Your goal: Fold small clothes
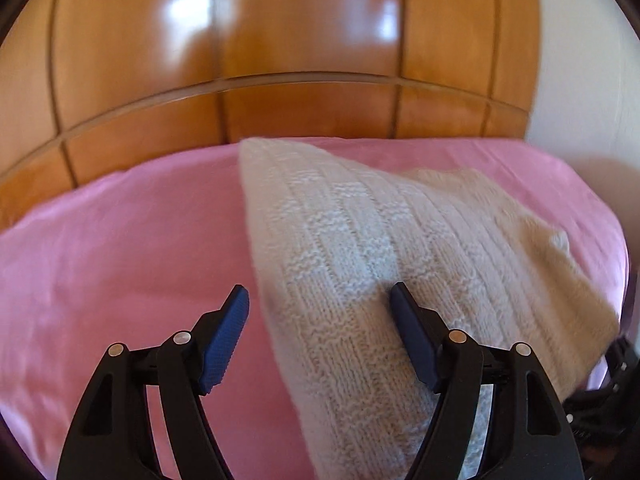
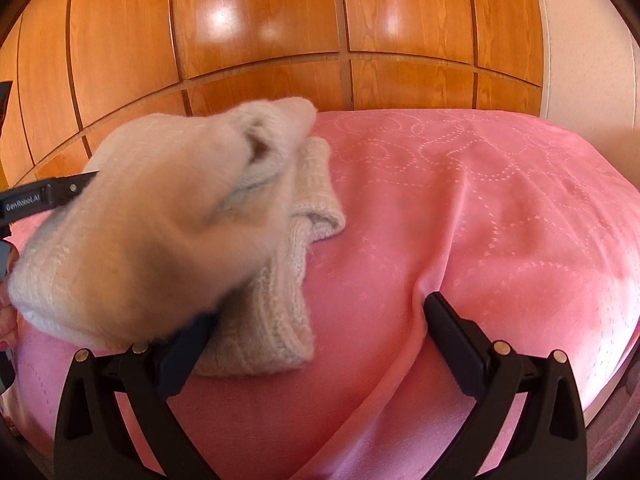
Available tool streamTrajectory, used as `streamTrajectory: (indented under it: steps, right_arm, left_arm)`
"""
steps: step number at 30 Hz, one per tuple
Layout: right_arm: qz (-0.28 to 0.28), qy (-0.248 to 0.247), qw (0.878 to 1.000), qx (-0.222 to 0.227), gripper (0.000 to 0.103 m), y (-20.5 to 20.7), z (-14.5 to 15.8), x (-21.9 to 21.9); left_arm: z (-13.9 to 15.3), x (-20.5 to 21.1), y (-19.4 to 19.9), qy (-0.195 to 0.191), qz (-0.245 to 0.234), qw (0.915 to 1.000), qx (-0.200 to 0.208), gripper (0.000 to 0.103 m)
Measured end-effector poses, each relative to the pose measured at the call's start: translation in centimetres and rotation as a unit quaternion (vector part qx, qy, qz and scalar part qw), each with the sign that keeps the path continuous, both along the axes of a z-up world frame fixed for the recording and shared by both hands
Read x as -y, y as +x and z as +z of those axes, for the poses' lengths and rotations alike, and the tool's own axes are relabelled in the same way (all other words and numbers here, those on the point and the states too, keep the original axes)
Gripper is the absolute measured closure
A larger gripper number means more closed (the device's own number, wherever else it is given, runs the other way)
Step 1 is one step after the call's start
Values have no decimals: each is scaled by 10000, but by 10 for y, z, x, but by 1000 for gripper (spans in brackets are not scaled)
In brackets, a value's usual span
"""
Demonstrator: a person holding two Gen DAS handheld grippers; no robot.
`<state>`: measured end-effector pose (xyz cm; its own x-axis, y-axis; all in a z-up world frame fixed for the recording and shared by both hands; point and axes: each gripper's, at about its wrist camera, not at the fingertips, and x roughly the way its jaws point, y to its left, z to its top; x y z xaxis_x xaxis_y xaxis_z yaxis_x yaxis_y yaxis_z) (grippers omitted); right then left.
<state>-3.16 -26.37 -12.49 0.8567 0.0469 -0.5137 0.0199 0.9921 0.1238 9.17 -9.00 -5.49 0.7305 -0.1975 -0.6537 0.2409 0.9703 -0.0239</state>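
A cream knitted sweater (image 1: 360,240) lies on the pink bedspread (image 1: 120,260), one fold of it raised toward the lens. My left gripper (image 1: 320,292) is open; the knit runs between its blue pads, which stand clear of it. In the right wrist view the sweater (image 2: 160,220) is a blurred mound at the left, with a ribbed part (image 2: 280,312) flat on the bedspread (image 2: 460,220). My right gripper (image 2: 320,310) is open too. The knit covers the tip of its left finger and nothing is pinched. The left gripper's black body (image 2: 48,196) pokes out from behind the mound.
Glossy wooden wardrobe panels (image 2: 280,20) rise right behind the bed. A pale wall (image 1: 580,80) stands at the right. Pink cloth stretches bare to the right of the sweater. Part of a hand (image 2: 8,320) shows at the left edge.
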Motion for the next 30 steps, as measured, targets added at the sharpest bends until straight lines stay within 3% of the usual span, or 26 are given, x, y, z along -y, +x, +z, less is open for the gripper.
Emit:
streamTrajectory:
  steps: [5, 11, 20, 25, 30]
  right_arm:
    - [-17, 8, 9999, -107, 2, 1, 2, 0]
    - [69, 11, 9996, -267, 2, 1, 4, 4]
    - [98, 17, 9991, -403, 2, 1, 5, 6]
    - [290, 23, 9969, -728, 2, 2, 11, 19]
    - [-601, -122, 9965, -563, 2, -12, 37, 49]
  left_arm:
    - [-7, -9, 9, -592, -16, 9975, -373, 31]
    - [-7, -5, 2, -320, -134, 9993, -119, 31]
    - [-7, -7, -7, -238, -172, 9996, 17, 31]
    - [-8, -10, -6, -288, -215, 9994, -5, 31]
    - [-10, -11, -9, -341, -211, 9992, 38, 31]
